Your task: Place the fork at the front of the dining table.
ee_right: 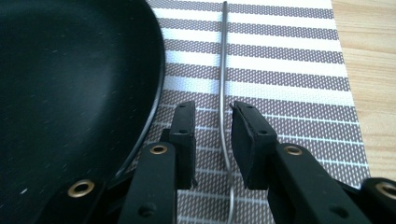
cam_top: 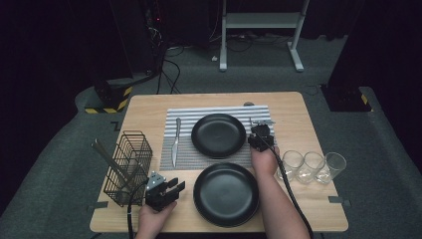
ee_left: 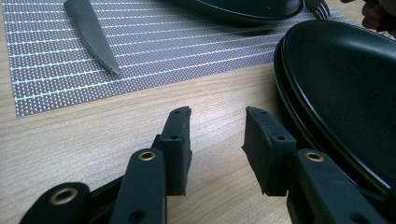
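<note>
A thin metal fork (ee_right: 223, 70) lies on the striped placemat (ee_right: 280, 60), just right of the far black plate (cam_top: 219, 135). My right gripper (ee_right: 212, 109) stands low over the mat with its jaws apart on either side of the fork's handle. The pads do not press on the handle. A knife (cam_top: 175, 141) lies on the mat left of that plate. My left gripper (ee_left: 218, 114) hovers open over bare wood with nothing between its jaws. It is just left of the near black plate (ee_left: 345, 84).
A black wire basket (cam_top: 128, 167) with a long utensil in it stands at the table's front left. Three clear glasses (cam_top: 311, 166) stand in a row at the right. The wooden table (cam_top: 149, 114) ends close behind my left hand.
</note>
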The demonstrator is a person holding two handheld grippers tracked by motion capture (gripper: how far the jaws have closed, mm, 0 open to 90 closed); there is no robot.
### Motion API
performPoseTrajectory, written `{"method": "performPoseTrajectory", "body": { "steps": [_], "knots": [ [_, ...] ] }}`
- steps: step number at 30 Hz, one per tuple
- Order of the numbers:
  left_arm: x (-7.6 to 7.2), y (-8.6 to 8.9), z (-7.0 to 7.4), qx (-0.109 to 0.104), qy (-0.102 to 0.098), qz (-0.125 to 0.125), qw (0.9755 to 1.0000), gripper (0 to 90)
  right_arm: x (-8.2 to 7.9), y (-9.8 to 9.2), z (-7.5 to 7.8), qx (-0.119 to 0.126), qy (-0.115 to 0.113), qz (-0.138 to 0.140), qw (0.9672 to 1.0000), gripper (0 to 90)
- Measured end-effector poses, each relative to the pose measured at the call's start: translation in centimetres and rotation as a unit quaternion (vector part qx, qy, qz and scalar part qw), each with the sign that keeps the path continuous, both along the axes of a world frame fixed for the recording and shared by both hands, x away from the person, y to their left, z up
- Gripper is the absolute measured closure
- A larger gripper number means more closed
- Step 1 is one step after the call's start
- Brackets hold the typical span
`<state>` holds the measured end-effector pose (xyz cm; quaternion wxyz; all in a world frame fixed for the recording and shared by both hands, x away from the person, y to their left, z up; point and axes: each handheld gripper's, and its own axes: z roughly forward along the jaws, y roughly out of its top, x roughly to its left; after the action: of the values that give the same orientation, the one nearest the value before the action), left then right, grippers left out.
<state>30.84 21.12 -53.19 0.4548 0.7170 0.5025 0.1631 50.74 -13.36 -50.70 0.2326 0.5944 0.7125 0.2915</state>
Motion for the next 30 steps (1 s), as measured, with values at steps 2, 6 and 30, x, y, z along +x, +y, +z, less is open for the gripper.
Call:
{"method": "performPoseTrajectory", "body": {
  "steps": [2,6,30],
  "knots": [
    [0.0,0.0,0.0,0.000,0.000,0.000,1.0000,61.0,-0.4,0.2,0.1,-0.006,-0.007,0.002,1.0000,67.7],
    [0.0,0.0,0.0,0.001,0.000,0.000,1.0000,61.1,-1.4,0.4,0.3,-0.010,-0.013,0.005,0.9999,68.5],
    [0.1,-0.1,0.0,0.004,0.002,0.001,1.0000,61.1,-4.8,0.9,1.2,-0.002,-0.032,0.030,0.9990,82.6]
  ]
}}
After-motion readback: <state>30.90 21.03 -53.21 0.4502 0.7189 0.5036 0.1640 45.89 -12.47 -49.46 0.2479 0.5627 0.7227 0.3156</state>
